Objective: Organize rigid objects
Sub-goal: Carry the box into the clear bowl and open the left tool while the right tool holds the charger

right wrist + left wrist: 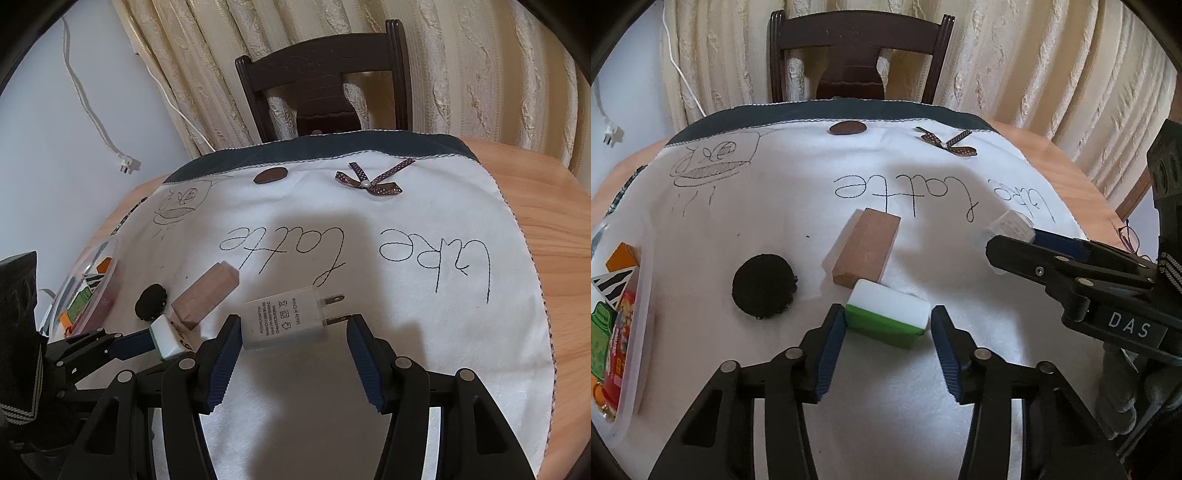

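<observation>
A white-and-green block (pixel 888 312) lies on the white cloth between the fingertips of my open left gripper (pixel 888 322); the left pad touches its side, the right pad stands apart. Just beyond it lies a brown wooden block (pixel 866 246). A black round pad (pixel 762 285) rests to the left. In the right wrist view a white power adapter (pixel 286 316) lies between the fingertips of my open right gripper (pixel 293 326), prongs pointing right. The white-and-green block (pixel 166 334) and the left gripper's fingers (pixel 133 345) show at the lower left there.
A clear plastic bin (pixel 646 295) holding colourful items stands at the table's left edge. A brown oval patch (pixel 847 128) and a ribbon bow (pixel 947 144) sit on the cloth's far side. A dark wooden chair (pixel 858 55) and curtains stand behind the round wooden table (pixel 554 206).
</observation>
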`<state>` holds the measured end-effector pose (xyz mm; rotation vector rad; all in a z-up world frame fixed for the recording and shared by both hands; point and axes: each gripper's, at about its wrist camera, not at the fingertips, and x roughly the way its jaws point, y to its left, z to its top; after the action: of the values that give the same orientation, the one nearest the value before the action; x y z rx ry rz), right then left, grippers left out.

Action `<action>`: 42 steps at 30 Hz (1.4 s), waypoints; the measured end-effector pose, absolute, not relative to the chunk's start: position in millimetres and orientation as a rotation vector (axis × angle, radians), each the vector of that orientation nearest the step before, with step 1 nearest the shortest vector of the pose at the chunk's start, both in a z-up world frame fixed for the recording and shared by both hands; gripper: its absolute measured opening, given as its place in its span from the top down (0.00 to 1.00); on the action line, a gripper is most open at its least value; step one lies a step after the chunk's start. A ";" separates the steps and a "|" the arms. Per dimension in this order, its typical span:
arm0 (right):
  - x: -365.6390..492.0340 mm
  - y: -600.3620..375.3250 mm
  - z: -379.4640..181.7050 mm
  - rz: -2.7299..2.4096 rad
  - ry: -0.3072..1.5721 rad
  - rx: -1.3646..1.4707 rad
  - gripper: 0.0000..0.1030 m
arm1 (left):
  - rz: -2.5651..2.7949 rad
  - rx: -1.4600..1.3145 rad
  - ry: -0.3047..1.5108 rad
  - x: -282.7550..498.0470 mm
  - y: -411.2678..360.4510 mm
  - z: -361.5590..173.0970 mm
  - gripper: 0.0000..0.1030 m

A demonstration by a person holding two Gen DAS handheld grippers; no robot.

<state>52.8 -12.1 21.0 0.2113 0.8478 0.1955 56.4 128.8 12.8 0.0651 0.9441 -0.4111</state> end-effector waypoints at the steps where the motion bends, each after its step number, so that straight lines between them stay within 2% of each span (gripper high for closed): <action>1: 52.9 -12.6 20.6 0.195 0.848 0.213 0.41 | -0.413 0.062 0.943 56.5 129.5 12.7 0.56; 24: 52.8 -13.4 17.5 0.190 0.847 0.218 0.41 | -0.351 0.003 0.892 38.9 156.6 31.3 0.57; 42: 53.1 -12.9 14.1 0.189 0.850 0.218 0.41 | -0.158 -0.084 0.785 42.2 236.4 67.4 0.57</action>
<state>53.1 -12.9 14.1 0.2177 0.8503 0.1890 42.2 236.4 67.4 -0.0839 0.7847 -0.1583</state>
